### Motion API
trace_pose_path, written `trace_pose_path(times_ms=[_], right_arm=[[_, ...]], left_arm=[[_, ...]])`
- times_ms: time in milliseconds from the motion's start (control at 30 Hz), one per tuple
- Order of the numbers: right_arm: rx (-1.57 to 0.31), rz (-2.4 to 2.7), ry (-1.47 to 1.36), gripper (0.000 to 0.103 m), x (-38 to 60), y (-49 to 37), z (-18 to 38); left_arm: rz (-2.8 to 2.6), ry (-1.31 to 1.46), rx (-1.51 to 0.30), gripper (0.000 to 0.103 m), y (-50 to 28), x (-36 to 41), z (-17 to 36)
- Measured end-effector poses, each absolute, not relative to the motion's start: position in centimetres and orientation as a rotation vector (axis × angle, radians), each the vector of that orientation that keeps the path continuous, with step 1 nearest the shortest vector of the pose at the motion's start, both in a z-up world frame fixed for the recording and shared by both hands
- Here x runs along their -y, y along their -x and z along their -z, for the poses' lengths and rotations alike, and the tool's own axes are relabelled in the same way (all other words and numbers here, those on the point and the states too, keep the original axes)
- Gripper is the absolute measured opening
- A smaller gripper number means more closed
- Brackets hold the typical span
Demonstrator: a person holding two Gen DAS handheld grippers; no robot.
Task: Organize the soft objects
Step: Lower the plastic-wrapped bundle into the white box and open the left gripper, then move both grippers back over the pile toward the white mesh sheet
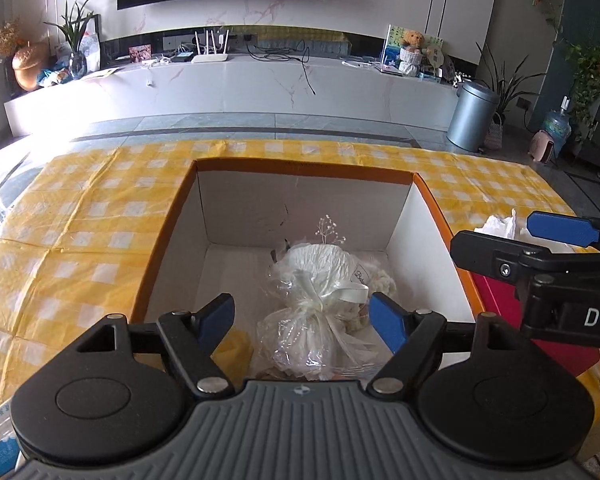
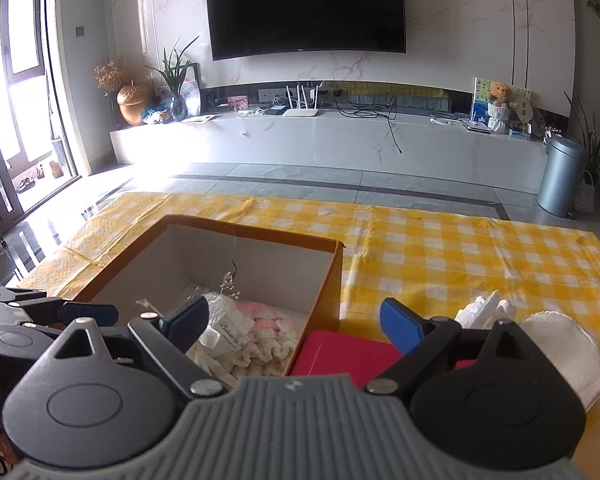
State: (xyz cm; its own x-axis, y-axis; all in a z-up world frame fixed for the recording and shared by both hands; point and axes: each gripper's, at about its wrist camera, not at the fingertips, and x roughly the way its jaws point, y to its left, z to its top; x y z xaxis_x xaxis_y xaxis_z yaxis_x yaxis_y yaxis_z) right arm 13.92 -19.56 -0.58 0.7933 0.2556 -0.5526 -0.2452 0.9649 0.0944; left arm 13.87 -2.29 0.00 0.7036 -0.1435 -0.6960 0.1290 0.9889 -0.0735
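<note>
1. Low in the centre of the left wrist view, the left gripper (image 1: 302,322) stands with its jaws wide apart above the wrapped white bundle (image 1: 320,304), which lies on the floor of the orange-rimmed box (image 1: 304,170). No pad touches it. If the gripper drops lower, a finger could snag the ribbon or the crinkly clear wrap and drag the bundle out again as it lifts away.

2. A dried sprig (image 1: 329,229) sticks up from the top of the bundle. It looks brittle, so any brush from a finger could snap it.

3. At the bottom centre of the right wrist view, the right gripper (image 2: 296,322) is also spread open and empty, straddling the box's near right wall above the pink flat item (image 2: 340,354). Swinging left, it could knock the wall and shift the box on the checked surface (image 2: 480,256).

4. At the lower right of that view, the white cloth (image 2: 560,344) and crumpled white tissue (image 2: 484,310) wait outside the box, half hidden behind the gripper's body. A grab there is partly blind and may pinch the tablecloth as well.

5. The two grippers sit close together at the box's right side, so they risk colliding.
</note>
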Motion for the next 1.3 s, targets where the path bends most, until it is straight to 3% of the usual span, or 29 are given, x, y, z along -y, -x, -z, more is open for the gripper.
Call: trace_pose_path(times_ms=[1300], right_arm=[[-0.479,-0.127,-0.114,0.092,26.7,-8.1,-4.0]], left_arm=[[0.138,-0.228,-0.490,0.084,-6.1,8.4,-5.7]])
